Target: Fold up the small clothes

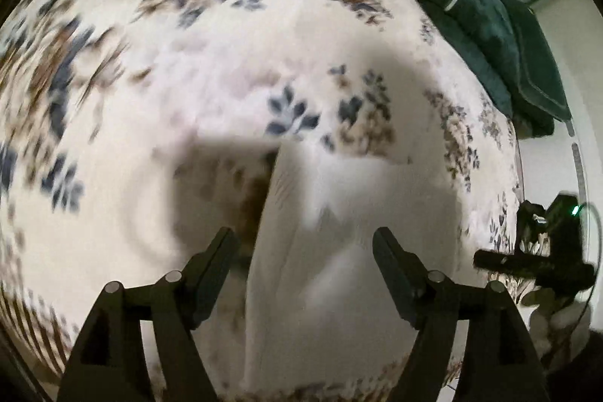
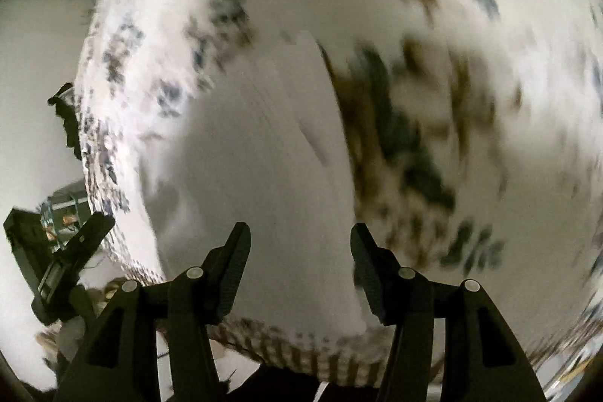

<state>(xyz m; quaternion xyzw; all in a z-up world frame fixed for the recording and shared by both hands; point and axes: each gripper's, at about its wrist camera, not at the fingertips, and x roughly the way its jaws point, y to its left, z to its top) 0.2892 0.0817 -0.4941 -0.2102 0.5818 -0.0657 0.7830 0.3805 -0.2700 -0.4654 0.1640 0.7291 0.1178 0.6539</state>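
A white garment (image 1: 320,251) lies flat on a floral bedspread (image 1: 226,44), one straight edge running up its left side. My left gripper (image 1: 305,240) hangs above it, jaws wide apart, nothing between the fingers. In the right wrist view the same white garment (image 2: 264,157) fills the middle, blurred by motion. My right gripper (image 2: 299,236) is over it, open and empty. Each gripper shows in the other's view: the right gripper (image 1: 542,243) at the bedspread's right edge, the left gripper (image 2: 71,251) at the lower left.
A heap of dark green clothes (image 1: 490,36) sits at the bedspread's far right corner. The fringed border of the bedspread (image 2: 301,353) runs along the near edge. Pale floor (image 2: 34,100) lies beyond the left side.
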